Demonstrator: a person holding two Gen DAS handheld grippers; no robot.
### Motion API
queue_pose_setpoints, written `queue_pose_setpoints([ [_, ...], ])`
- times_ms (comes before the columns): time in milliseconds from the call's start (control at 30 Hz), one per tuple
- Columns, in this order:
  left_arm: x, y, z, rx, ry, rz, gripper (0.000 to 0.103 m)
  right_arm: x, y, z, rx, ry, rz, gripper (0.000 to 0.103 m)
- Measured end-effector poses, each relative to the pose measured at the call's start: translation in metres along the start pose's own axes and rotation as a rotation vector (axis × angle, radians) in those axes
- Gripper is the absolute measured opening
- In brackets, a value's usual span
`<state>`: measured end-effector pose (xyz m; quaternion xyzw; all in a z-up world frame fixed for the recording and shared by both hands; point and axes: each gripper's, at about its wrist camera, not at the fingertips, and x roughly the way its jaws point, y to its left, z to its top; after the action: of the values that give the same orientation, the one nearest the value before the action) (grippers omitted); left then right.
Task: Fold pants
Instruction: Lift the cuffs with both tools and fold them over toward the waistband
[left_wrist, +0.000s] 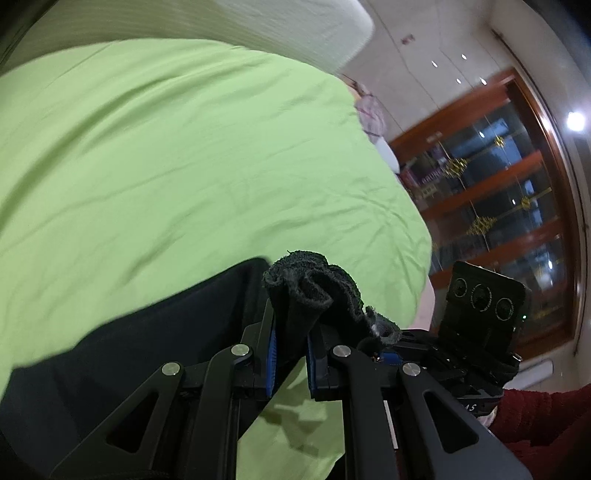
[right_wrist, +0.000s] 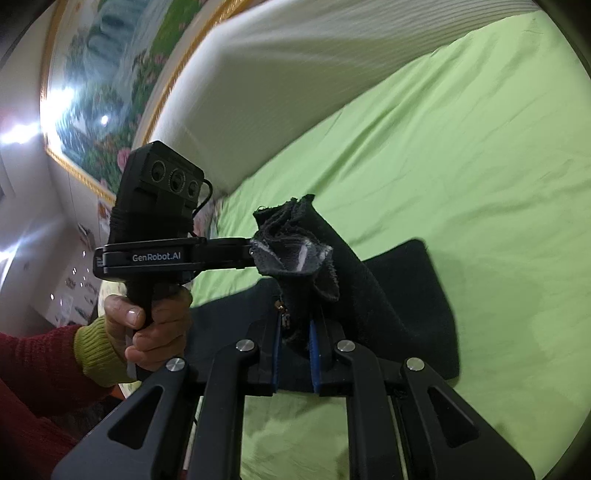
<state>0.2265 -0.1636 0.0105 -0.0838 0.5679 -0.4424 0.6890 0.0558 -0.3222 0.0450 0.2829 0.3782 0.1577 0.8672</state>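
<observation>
The black pants (left_wrist: 122, 350) lie on a green bed sheet (left_wrist: 184, 166), with one end lifted by both grippers. My left gripper (left_wrist: 290, 332) is shut on a bunched black hem (left_wrist: 310, 288). My right gripper (right_wrist: 295, 332) is shut on another bunch of the same fabric (right_wrist: 295, 251), with a zipper pull beside its left finger. In the right wrist view the left gripper (right_wrist: 251, 253) reaches in from the left and pinches the cloth close by. The rest of the pants (right_wrist: 406, 295) drape down onto the sheet (right_wrist: 443, 147).
A white padded headboard (right_wrist: 295, 74) runs along the far side of the bed. A framed painting (right_wrist: 110, 74) hangs on the wall. A wooden glass-door cabinet (left_wrist: 498, 203) stands beyond the bed's edge. Pinkish cloth (left_wrist: 369, 110) lies at the bed corner.
</observation>
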Motion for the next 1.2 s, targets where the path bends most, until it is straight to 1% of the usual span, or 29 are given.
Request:
queue_pose_setpoints([
  [267,-0.006,0.046,-0.032,-0.148,-0.040,0.039,0.013,0.046,0.008,-0.001,-0.028,0.103,-0.028,0.015],
  [433,-0.010,0.064,-0.045,-0.212,-0.061,0.067,0.013,0.068,0.015,0.002,-0.054,0.153,-0.047,0.017],
  [567,-0.020,0.077,-0.057,-0.271,-0.086,0.077,0.015,0.082,0.017,0.004,-0.052,0.186,-0.057,0.019],
  [600,-0.022,0.079,-0.060,-0.283,-0.092,0.078,0.015,0.086,0.016,0.004,-0.048,0.197,-0.053,0.024],
  [633,-0.022,0.080,-0.062,-0.292,-0.096,0.076,0.015,0.088,0.016,0.004,-0.046,0.205,-0.047,0.031],
  [700,-0.025,0.082,-0.068,-0.315,-0.103,0.079,0.015,0.095,0.019,0.003,-0.047,0.225,-0.031,0.039],
  [733,-0.026,0.083,-0.070,-0.324,-0.106,0.080,0.015,0.098,0.021,0.003,-0.052,0.231,-0.030,0.043],
  [833,-0.029,0.086,-0.080,-0.359,-0.116,0.080,0.017,0.105,0.029,0.002,-0.058,0.253,-0.019,0.046],
  [1000,-0.036,0.095,-0.097,-0.438,-0.148,0.076,0.034,0.109,0.038,0.000,-0.066,0.282,-0.003,0.047],
  [1033,-0.039,0.097,-0.102,-0.453,-0.164,0.074,0.035,0.105,0.034,-0.003,-0.069,0.285,0.003,0.047],
  [1200,-0.055,0.101,-0.117,-0.500,-0.222,0.081,0.044,0.105,0.043,-0.001,-0.091,0.291,0.027,0.047],
])
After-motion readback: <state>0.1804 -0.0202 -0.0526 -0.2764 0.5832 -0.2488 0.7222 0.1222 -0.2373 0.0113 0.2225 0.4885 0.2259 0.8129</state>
